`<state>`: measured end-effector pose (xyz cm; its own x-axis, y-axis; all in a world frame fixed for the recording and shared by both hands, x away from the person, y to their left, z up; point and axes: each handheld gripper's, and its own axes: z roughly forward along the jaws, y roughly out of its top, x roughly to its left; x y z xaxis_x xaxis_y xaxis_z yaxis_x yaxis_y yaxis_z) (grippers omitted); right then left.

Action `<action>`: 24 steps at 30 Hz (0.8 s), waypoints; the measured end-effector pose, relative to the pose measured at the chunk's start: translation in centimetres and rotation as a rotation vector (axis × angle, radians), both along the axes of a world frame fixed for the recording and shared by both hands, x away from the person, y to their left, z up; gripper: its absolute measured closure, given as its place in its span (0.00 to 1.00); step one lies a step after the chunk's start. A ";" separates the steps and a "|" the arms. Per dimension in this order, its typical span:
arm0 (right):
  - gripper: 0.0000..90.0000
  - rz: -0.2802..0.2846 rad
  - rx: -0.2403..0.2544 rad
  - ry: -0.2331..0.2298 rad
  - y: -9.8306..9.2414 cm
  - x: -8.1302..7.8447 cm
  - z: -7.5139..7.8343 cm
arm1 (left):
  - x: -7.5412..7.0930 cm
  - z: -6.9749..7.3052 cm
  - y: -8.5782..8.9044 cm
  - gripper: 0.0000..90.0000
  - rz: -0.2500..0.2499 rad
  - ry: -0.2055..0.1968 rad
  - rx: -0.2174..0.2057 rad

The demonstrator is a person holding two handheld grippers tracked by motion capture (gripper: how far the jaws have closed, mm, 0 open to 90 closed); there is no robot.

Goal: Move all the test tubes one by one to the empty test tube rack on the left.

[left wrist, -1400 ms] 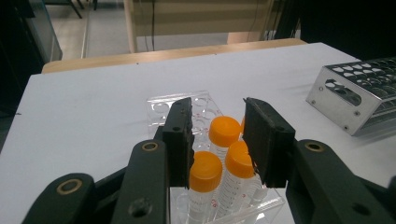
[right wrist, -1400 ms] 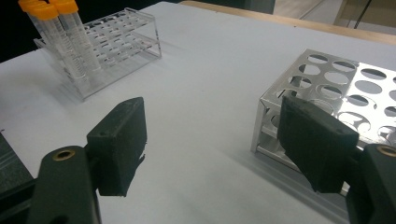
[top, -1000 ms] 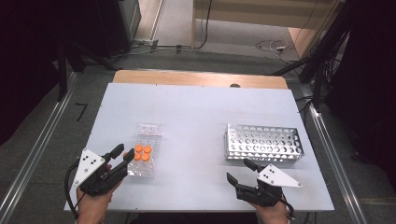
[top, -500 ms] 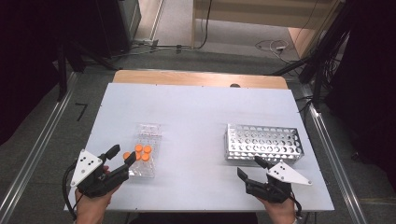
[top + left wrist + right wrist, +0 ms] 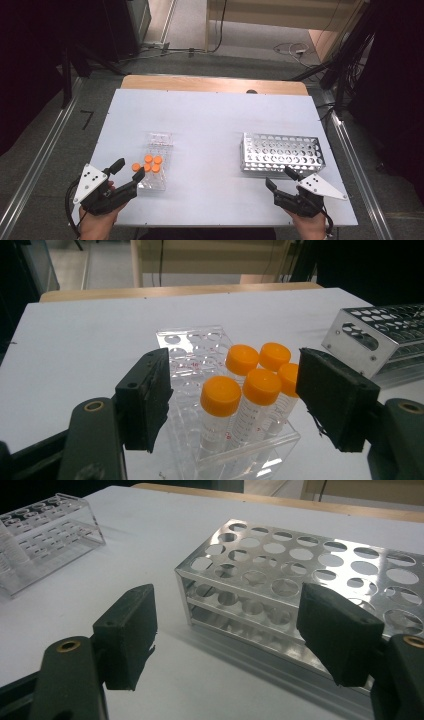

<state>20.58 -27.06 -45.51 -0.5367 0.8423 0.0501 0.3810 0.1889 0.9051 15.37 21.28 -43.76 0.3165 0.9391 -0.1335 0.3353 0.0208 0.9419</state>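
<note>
A clear plastic rack (image 5: 159, 145) stands left of centre on the white table, with several orange-capped tubes (image 5: 150, 164) upright at its near end. My left gripper (image 5: 129, 169) is at that near end, open, and its jaws have just been opening. In the left gripper view the tubes (image 5: 250, 385) stand between the two pads, which are apart from them, with empty holes of the clear rack (image 5: 192, 347) behind. My right gripper (image 5: 280, 177) is open and holds nothing, just in front of the near edge of an empty metal rack (image 5: 282, 152). That metal rack (image 5: 300, 565) lies straight ahead of the right gripper (image 5: 232, 630).
The white table (image 5: 215, 120) has a wooden strip along its far edge. Cables lie on the floor beyond it. Aluminium rails run along both sides of the table. In the right gripper view the clear rack (image 5: 50, 530) sits far left.
The left gripper's jaws have spread wider around the near tubes. The right gripper has shifted a little to the right along the table's near edge.
</note>
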 end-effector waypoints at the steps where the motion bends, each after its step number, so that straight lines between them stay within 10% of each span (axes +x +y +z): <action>1: 0.25 -0.003 0.000 -0.003 -0.1 0.0 0.0 | 0.0 -0.1 0.0 0.32 -0.001 0.002 0.002; 24: 0.25 -0.137 0.017 -0.014 -4.4 -0.3 0.1 | -1.0 -1.4 1.6 0.28 0.030 -0.017 0.007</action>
<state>20.30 -31.48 -45.41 -0.4171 0.9070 0.0587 0.3896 0.1200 0.9132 14.39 22.91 -45.15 0.2906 0.9491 -0.1214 0.3182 0.0238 0.9477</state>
